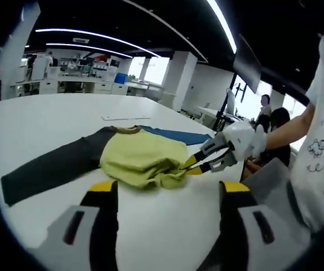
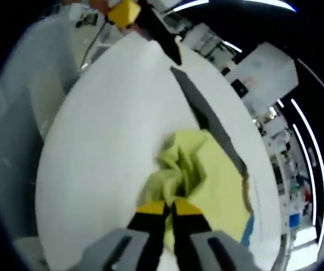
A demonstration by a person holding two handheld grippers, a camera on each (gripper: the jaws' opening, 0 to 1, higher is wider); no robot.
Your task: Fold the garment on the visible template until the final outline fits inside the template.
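Right gripper, jaws pinched on a bunched hem of the shirt lying on the table ahead, mid-fold; left gripper gapes empty nearby; next, carry the hem across toward the collar.

One garment lies on one white bench, with two dark sleeves and one blue sleeve. Two tongs are counted: the left tongs and the right tongs. One flat sheet lies beyond. Two people sit farther back.
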